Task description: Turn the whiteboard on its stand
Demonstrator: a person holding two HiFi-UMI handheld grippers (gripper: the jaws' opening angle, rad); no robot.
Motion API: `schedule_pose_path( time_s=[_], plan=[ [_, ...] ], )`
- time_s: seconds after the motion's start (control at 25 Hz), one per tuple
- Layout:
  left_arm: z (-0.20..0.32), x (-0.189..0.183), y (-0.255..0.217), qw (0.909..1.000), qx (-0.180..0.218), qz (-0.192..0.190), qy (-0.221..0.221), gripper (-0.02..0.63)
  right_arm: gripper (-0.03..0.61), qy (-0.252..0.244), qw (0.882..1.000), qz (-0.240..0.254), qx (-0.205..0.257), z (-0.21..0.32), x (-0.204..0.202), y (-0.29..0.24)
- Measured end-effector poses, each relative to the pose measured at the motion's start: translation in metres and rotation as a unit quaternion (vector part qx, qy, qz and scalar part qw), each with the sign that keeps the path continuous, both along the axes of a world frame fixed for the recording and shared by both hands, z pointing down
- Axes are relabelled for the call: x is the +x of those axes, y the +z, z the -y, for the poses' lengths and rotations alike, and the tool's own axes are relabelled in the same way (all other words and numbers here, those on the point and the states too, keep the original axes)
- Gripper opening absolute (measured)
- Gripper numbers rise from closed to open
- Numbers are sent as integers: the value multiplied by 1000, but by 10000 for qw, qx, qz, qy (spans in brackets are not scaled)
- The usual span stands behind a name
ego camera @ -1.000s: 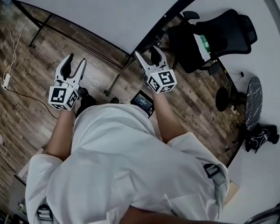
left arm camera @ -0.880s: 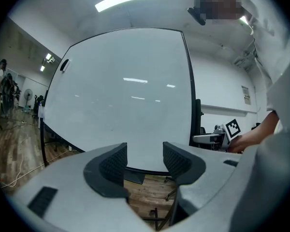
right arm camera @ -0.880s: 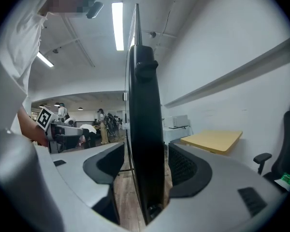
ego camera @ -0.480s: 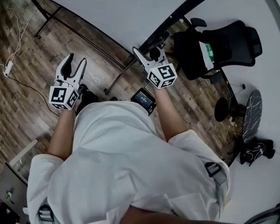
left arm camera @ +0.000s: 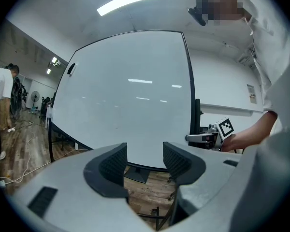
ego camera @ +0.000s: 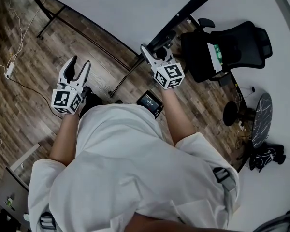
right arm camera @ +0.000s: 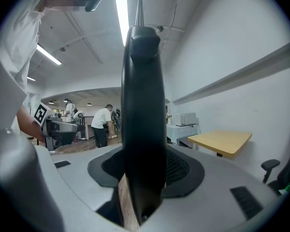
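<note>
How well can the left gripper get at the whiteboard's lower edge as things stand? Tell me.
Likely yes: the left gripper faces the whiteboard, jaws apart and empty, and nothing stands between them and that lower edge, which it has not yet reached.

Black office chair [ego camera: 237, 40] on wood floor [ego camera: 34, 88], near round dark table [ego camera: 262, 112].
</note>
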State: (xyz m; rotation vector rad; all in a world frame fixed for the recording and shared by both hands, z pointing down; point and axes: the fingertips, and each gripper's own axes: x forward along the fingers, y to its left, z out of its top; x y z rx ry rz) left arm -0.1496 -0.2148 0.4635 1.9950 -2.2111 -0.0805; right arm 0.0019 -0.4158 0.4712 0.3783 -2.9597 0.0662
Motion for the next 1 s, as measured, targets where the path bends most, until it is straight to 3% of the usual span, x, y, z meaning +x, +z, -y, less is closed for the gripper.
schedule_pose_path(
  time_s=[0.12, 1.0],
  plan=[
    [1, 0, -2, 10000, 4, 16, 44, 215, 170, 43, 10000, -22, 35, 2, 1, 0],
    [18, 19, -3, 9986, 44, -89, 519, 215, 166, 222, 9997, -21, 35, 1, 14, 1]
  ],
)
